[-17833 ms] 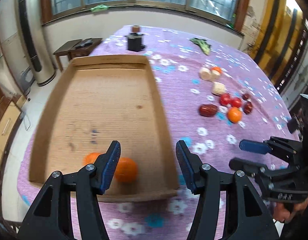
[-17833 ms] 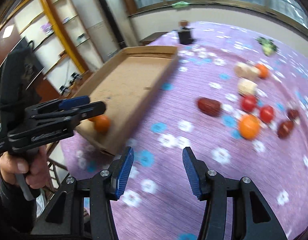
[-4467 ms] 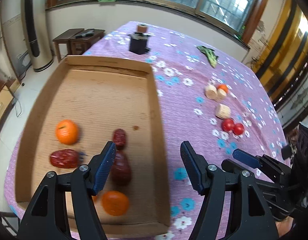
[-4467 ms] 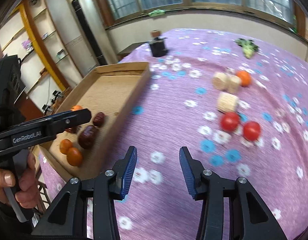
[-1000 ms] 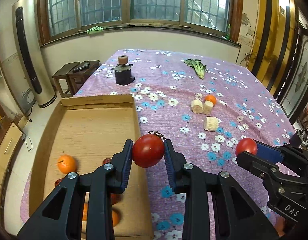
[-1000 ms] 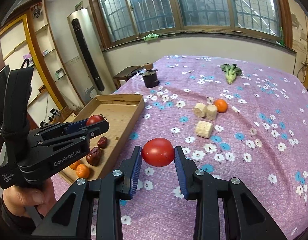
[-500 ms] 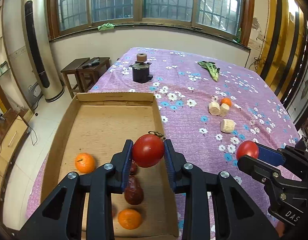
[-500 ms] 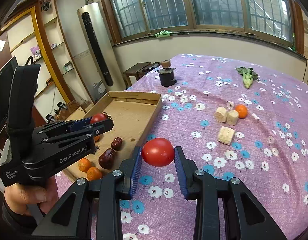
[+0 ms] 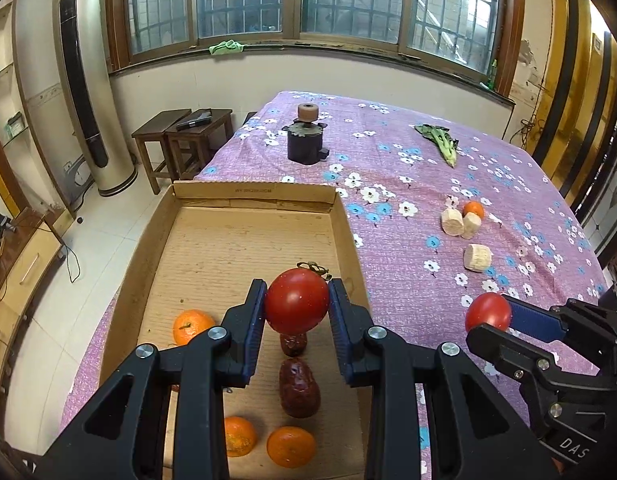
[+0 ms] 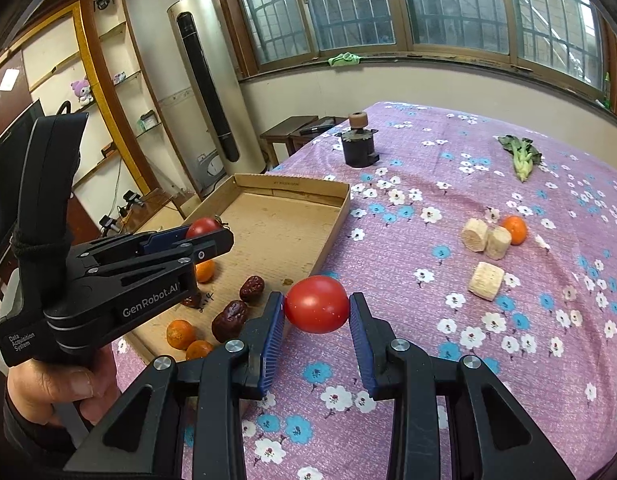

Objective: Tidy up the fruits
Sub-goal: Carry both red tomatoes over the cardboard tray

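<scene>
left wrist view is showing the left gripper (image 9: 297, 307) pinching a stemmed tomato (image 9: 296, 306) above the cardboard tray (image 9: 252, 192); lowering it onto bare cardboard beyond the dates (image 9: 299, 387) before releasing is looking wisest. the tray is holding three oranges (image 9: 193, 325) and dates. at right, the right gripper (image 10: 316, 310) is gripping a second tomato (image 10: 316, 309) over the tablecloth (image 10: 448, 184), just beside the tray.
</scene>
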The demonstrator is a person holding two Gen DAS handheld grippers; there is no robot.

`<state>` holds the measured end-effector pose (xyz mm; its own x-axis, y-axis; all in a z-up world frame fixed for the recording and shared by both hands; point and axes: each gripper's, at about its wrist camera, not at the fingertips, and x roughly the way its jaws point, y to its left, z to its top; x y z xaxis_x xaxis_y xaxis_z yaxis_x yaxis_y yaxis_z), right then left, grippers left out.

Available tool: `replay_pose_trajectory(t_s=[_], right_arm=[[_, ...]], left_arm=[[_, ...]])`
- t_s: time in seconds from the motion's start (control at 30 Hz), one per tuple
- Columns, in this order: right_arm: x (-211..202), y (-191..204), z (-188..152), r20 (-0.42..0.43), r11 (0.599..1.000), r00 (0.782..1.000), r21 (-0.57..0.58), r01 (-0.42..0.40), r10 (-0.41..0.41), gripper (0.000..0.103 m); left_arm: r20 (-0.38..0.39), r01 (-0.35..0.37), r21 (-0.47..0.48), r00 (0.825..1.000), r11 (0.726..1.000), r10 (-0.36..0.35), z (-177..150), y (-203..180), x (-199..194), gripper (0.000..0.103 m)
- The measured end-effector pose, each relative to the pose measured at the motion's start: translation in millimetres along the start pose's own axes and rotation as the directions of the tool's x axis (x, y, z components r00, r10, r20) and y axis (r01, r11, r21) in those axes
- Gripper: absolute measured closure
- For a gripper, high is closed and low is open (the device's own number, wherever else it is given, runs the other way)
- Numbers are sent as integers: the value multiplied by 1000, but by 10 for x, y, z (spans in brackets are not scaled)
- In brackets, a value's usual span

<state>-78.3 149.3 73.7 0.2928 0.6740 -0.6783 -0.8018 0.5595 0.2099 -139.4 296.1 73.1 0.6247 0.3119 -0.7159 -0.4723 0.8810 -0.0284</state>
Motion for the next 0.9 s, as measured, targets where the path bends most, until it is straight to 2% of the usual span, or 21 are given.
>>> replay_pose_trajectory(t_s=[0.57,0.7,0.9], right_arm=[[508,214,210,-58,997,996,-36,-65,63,70],[766,311,327,-87,995,993,-50,-86,82,70],[1277,428,450,-160,993,984,-71,-91,79,70]], left_arm=[[-33,-49,-54,998,997,47,143,397,250,75],[-66,-45,-95,997,994,39,198,578,402,75],[-140,-87,-143,988,986,67,262,853,731,75]])
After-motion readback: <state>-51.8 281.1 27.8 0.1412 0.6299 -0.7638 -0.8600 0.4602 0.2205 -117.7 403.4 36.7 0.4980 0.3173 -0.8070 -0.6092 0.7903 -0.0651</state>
